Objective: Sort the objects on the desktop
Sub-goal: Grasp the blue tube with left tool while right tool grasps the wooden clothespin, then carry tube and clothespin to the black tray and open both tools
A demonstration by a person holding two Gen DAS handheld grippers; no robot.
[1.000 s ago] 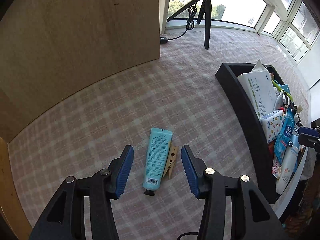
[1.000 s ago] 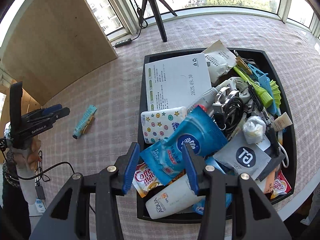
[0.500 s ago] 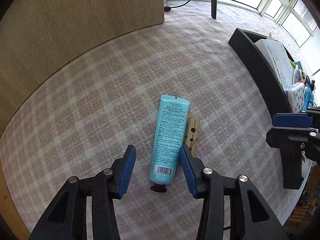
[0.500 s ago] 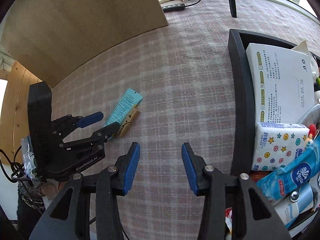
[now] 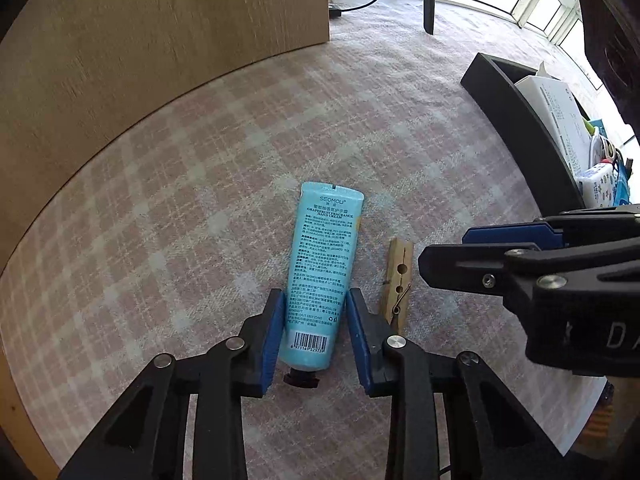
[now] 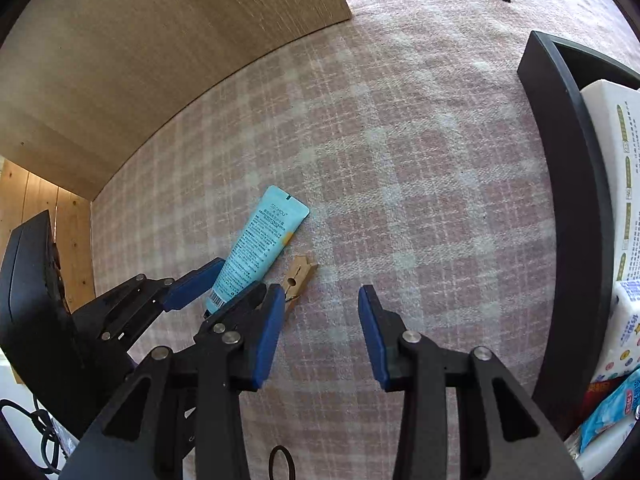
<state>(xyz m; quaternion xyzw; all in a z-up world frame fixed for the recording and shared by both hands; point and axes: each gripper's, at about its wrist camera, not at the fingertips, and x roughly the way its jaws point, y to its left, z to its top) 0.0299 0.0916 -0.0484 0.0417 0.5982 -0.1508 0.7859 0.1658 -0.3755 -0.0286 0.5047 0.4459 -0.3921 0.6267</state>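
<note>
Blue pads of my left gripper (image 5: 316, 334) flank the lower end of the turquoise hand cream tube (image 5: 322, 264), near its barcode, and my jaws are closing on it; the near pad looks pressed to the tube's side, while a sliver of cloth shows at the far pad, so I would not call it gripped yet. That tube lies flat on the pink checked tabletop (image 5: 200, 200), dark cap toward me. Just beside it, apart from it, lies the wooden clothespin (image 5: 397, 280), close to my left gripper's right finger. My right gripper (image 6: 322, 332) hangs over bare cloth with nothing between its jaws, which are about half apart and closing; the clothespin sits just past its left pad. Off to the right stands the black tray (image 6: 568, 168), crowded with packets.

Risks, as I judge them: the soft tube could squirm or tip up at the cap as the pads bite so near one end; my left gripper's right finger could nudge the clothespin; and my two grippers stand close enough to knock one another.

Both of my grippers point steeply down at the cloth
</note>
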